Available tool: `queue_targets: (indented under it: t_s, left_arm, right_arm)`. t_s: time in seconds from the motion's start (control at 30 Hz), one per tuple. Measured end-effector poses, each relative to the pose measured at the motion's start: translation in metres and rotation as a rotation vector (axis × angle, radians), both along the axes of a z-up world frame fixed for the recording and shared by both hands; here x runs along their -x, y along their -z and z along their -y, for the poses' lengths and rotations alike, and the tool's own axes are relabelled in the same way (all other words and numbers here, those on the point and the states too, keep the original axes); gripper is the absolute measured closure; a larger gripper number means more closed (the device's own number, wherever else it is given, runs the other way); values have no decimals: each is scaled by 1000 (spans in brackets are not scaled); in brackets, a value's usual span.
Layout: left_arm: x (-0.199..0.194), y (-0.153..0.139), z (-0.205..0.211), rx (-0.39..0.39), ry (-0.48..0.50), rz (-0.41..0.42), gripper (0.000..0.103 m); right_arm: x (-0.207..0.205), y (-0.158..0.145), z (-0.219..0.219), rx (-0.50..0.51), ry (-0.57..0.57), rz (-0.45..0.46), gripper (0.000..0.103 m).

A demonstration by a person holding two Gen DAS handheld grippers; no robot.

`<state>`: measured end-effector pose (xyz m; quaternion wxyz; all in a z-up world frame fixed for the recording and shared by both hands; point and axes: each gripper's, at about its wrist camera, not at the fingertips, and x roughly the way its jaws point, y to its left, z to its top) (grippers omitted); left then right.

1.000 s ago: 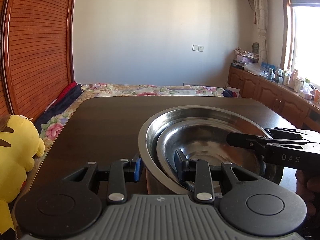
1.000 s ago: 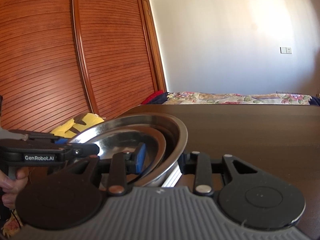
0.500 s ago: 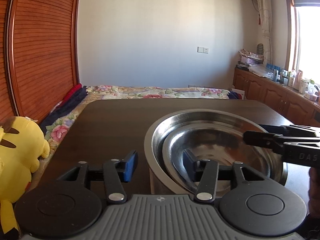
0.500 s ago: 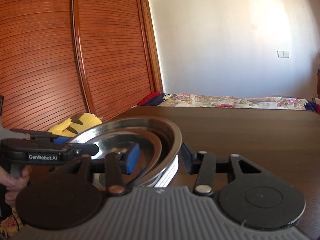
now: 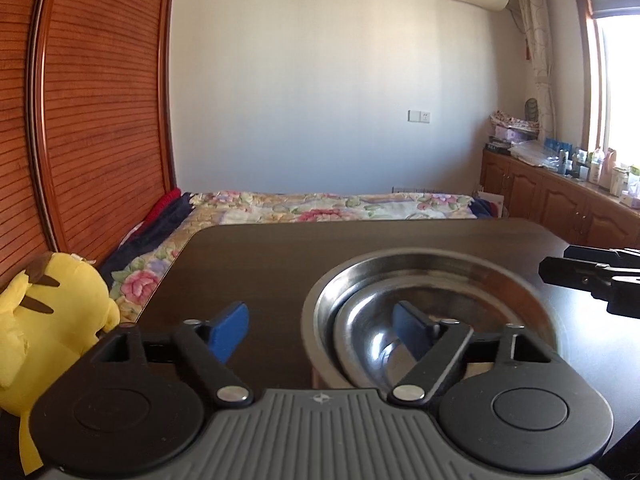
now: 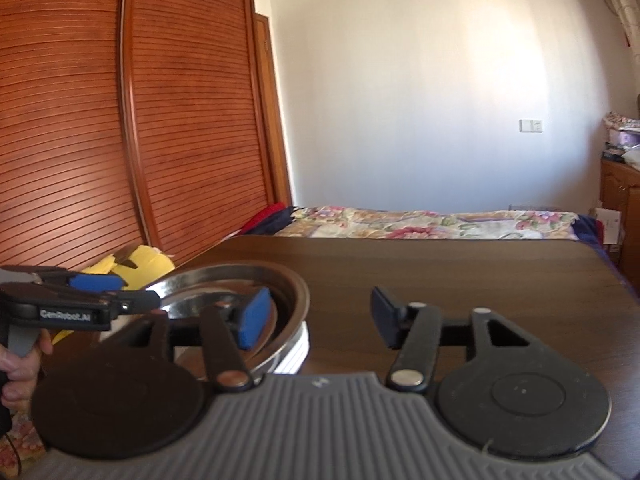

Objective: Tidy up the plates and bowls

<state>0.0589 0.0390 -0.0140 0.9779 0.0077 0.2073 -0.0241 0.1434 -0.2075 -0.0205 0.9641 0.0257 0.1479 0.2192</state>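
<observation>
The steel bowls (image 5: pixel 432 300) sit nested on the dark table (image 5: pixel 360 248), a smaller bowl (image 5: pixel 420 320) inside a wider basin (image 5: pixel 316 320), toward the table's near edge.

The left gripper (image 5: pixel 320 324) straddles the basin's near-left rim: one blue pad hangs outside the wall, the other inside over the smaller bowl, and neither presses on metal. Its jaws are opening and already stand wide. The right gripper (image 6: pixel 320 316) straddles the basin's opposite rim the same way, with one pad inside and the black one outside over bare table; its jaws are opening too, at a middling gap, holding nothing.

These bowls look thin, stiff and light, so weight should be no trouble. The polished steel is likely slippery, and the curved walls offer no flat face. The rolled rim is the best place to pinch, one pad inside and one outside, squarely across the wall. Gripped on one side only, a bowl may swing or tip; nested ones can rattle, slide or lift together. A drop would be loud but would hardly break anything.
</observation>
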Motion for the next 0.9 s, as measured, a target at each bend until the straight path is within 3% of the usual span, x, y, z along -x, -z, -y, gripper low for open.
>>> queue_targets:
  t_s: [0.1,0.17,0.3,0.43,0.9]
  left_arm:
    - [8,-9,7,-9,6,40,8]
    - [15,-15,11,-19,5,64,6]
    - [25,-27,16,-16,7,105,0]
    - [32,-38,27,-46,-7,132,0]
    - [37,-49,53,-34,5,104,0]
  right_arm:
    - [6,-4,2,14,28,19,29]
    - [12,-7,4,14,47,37,12]
    - [22,-16,11,-3,54,50,1]
    - [29,-24,17,-6,68,72,0]
    - [51,-40,27,34,185,89,0]
